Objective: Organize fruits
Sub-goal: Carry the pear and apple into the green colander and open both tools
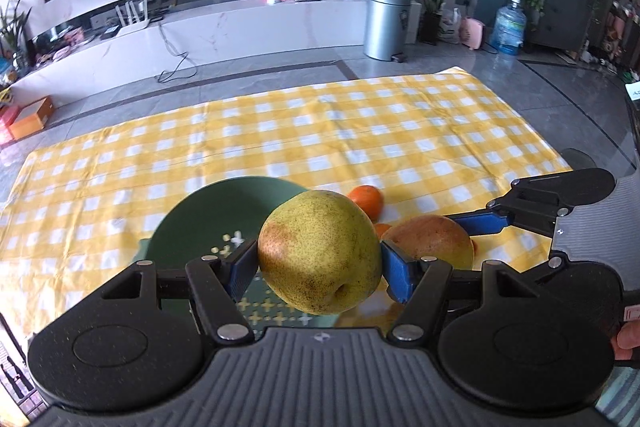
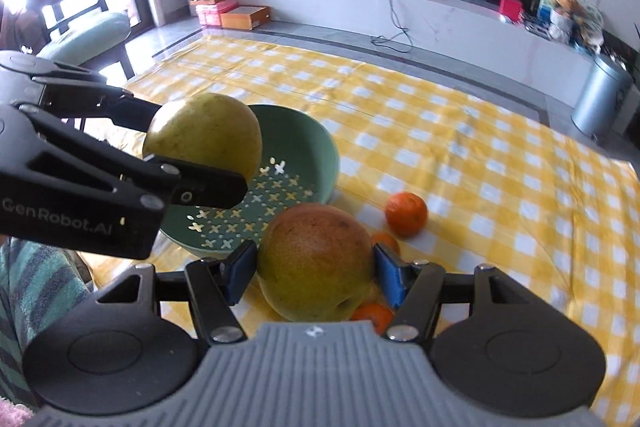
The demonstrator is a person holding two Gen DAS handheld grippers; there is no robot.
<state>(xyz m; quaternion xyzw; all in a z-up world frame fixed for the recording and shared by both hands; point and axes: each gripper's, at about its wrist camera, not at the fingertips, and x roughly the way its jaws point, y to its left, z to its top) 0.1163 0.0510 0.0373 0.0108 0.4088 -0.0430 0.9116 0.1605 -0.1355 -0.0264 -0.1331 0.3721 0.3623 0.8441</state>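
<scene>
My left gripper (image 1: 318, 263) is shut on a yellow-green pear (image 1: 320, 253), held in the air above the near rim of a green perforated bowl (image 1: 208, 223). In the right wrist view that same pear (image 2: 204, 139) hangs over the bowl (image 2: 304, 155) in the left gripper (image 2: 200, 163). My right gripper (image 2: 316, 269) is shut on a second, redder pear (image 2: 316, 263), lifted just right of the bowl; the left wrist view shows that pear (image 1: 430, 237) too. Small oranges (image 2: 406, 213) lie on the yellow checked cloth (image 2: 460, 131) beside and under the right gripper.
The cloth (image 1: 320, 131) covers a low table on a grey tiled floor. Beyond it stand a white TV bench (image 1: 208, 31), a metal bin (image 1: 386, 23), a water jug (image 1: 508, 27) and plants. A chair (image 2: 84, 27) stands at the left.
</scene>
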